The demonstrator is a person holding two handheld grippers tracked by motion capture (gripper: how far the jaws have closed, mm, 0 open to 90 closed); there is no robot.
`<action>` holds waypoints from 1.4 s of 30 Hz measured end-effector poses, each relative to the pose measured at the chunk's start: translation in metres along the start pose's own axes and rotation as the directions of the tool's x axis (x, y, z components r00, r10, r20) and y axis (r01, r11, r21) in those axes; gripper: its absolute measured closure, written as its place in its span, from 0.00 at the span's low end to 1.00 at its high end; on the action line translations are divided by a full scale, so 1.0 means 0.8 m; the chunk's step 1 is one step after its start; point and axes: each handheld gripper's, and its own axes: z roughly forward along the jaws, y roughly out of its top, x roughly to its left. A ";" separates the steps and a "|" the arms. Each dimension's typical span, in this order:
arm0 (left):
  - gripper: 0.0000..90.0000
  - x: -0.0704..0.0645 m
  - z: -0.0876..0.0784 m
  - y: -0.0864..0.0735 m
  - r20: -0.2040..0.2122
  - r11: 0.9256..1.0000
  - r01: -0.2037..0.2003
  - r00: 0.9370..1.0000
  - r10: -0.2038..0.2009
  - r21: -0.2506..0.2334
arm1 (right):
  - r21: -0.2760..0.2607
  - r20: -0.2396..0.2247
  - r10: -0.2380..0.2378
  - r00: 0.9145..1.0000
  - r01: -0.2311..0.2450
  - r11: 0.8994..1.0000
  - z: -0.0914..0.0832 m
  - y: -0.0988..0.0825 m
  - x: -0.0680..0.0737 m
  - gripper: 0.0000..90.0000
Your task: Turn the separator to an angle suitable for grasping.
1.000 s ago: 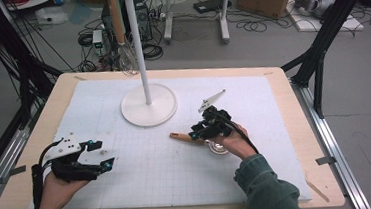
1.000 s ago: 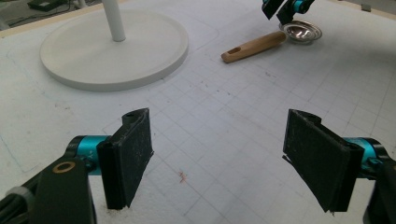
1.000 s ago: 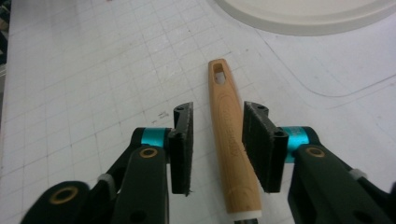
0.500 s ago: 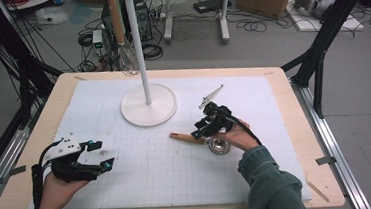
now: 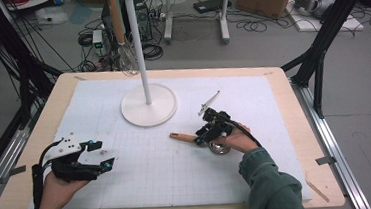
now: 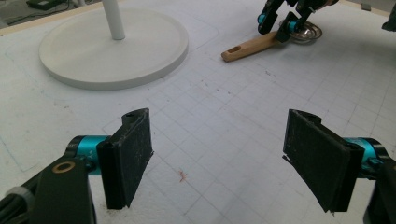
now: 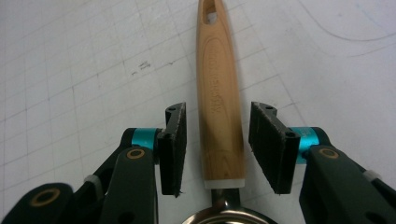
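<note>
While the wooden-handled ladle (image 7: 218,93) lies flat on the gridded mat (image 5: 154,177) near the white stand base (image 5: 148,105), the right gripper (image 7: 218,144) straddles its handle, jaws just closing, pads not yet touching. Stiff, light, smooth wood; mid-handle looks the best hold. Its steel bowl (image 6: 303,31) looks empty. Left gripper (image 6: 224,158) rests spread, holding nothing.

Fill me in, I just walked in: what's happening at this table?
A person works with a gripper in each hand. The right gripper straddles the wooden handle of a metal ladle lying on the white mat; its jaws have just been closing, with small gaps still showing beside the handle. The left gripper rests open on the mat. A white stand holds a whisk.
</note>
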 end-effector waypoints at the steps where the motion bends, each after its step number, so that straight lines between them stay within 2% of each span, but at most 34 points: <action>1: 0.27 0.000 -0.001 0.000 -0.002 1.000 -0.003 1.000 0.003 0.002 | 0.001 -0.002 -0.002 1.000 0.002 1.000 0.001 0.000 0.001 0.64; 14: 0.26 -0.001 0.000 0.000 -0.003 1.000 0.003 1.000 -0.003 -0.003 | 0.064 0.031 -0.056 0.998 0.054 0.996 0.007 0.004 0.017 0.70; 22: 0.26 -0.001 0.000 0.001 0.002 1.000 0.003 1.000 -0.003 -0.002 | 0.106 0.086 -0.119 0.989 0.110 0.988 0.011 0.007 0.026 0.73; 23: 0.26 -0.001 0.000 0.001 0.002 1.000 0.001 1.000 -0.001 -0.002 | 0.113 0.089 -0.127 0.988 0.117 0.987 0.011 0.008 0.027 0.73; 27: 0.26 -0.001 0.001 0.001 0.002 1.000 0.000 1.000 0.000 0.001 | 0.149 0.136 -0.193 0.972 0.173 0.974 0.015 0.010 0.036 0.73; 32: 0.27 -0.002 0.005 0.001 0.011 1.000 -0.002 1.000 0.002 0.006 | 0.163 0.159 -0.215 0.963 0.189 0.968 0.017 0.011 0.041 0.74; 35: 0.27 -0.003 0.006 0.002 0.015 1.000 -0.005 1.000 0.005 0.008 | 0.160 0.150 -0.201 0.968 0.177 0.971 0.016 0.011 0.039 0.76; 37: 0.27 -0.002 0.007 0.002 0.013 1.000 -0.002 1.000 0.001 0.005 | 0.155 0.157 -0.196 0.968 0.172 0.973 0.015 0.011 0.039 0.76; 39: 0.27 -0.002 0.007 0.001 0.012 1.000 -0.001 1.000 0.001 0.008 | 0.146 0.150 -0.168 0.974 0.147 0.978 0.014 0.011 0.038 0.77; 42: 0.27 -0.001 0.006 0.001 0.011 1.000 -0.001 1.000 0.001 0.008 | 0.139 0.145 -0.147 0.978 0.127 0.982 0.014 0.011 0.036 0.77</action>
